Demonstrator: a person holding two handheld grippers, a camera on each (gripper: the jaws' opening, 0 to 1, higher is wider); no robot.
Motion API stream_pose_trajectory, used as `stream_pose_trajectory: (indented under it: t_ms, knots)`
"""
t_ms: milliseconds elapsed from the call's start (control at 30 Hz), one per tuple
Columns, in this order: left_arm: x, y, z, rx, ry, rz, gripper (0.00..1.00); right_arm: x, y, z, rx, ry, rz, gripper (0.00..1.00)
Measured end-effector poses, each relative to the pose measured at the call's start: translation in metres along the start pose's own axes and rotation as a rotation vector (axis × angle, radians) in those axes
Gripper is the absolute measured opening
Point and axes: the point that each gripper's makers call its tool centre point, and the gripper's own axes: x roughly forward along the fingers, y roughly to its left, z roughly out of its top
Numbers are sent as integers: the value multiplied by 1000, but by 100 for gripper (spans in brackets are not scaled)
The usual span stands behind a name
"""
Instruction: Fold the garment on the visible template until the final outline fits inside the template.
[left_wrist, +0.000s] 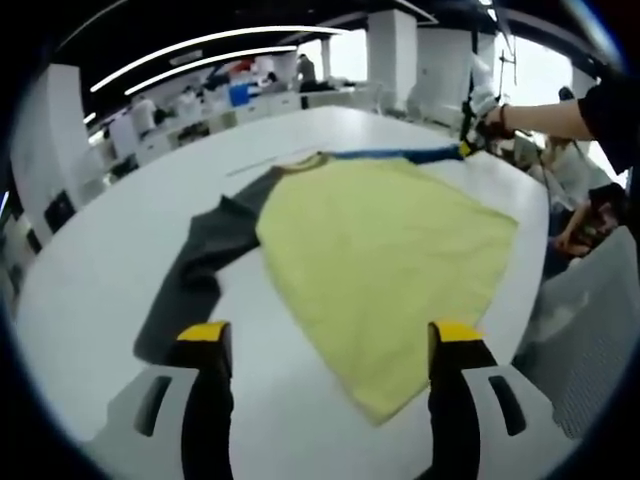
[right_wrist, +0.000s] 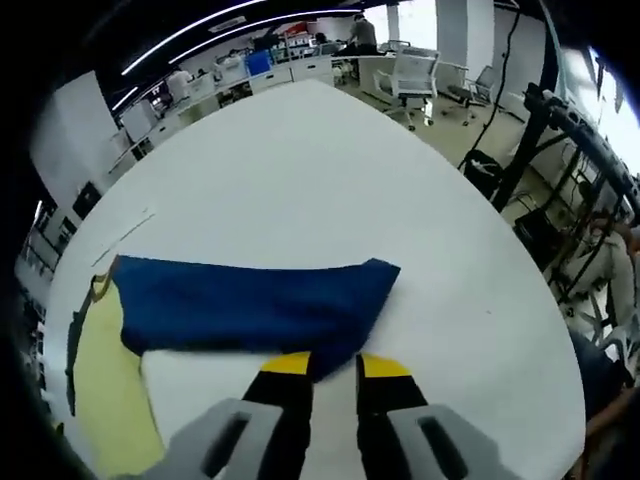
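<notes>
A long-sleeved shirt lies flat on the white table (left_wrist: 90, 300). Its yellow body (left_wrist: 390, 250) spreads across the middle, with a dark grey sleeve (left_wrist: 200, 260) at the left and a blue sleeve (left_wrist: 400, 155) stretched along the far side. My left gripper (left_wrist: 330, 335) is open, hanging over the near hem corner with nothing between its jaws. In the right gripper view the blue sleeve (right_wrist: 250, 305) runs leftwards to the yellow body (right_wrist: 105, 390). My right gripper (right_wrist: 337, 365) is shut on the sleeve's cuff end. That gripper (left_wrist: 468, 140) also shows in the left gripper view at the sleeve's far tip.
A thin pale line (left_wrist: 260, 165) is marked on the table just beyond the collar. A person's arm (left_wrist: 550, 115) reaches in from the right. Office chairs (right_wrist: 415, 75) and desks stand past the table's far edge, and a dark stand (right_wrist: 530, 140) is at the right.
</notes>
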Motion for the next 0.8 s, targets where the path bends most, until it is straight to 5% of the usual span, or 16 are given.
stream_pose_trajectory:
  t_ms: [367, 800]
  knots:
    - [-1, 1, 2, 15, -7, 8, 77, 6, 3, -6, 26, 26, -10, 0]
    - [0, 0, 3, 16, -10, 0, 77, -4, -28, 17, -199, 16, -73, 0]
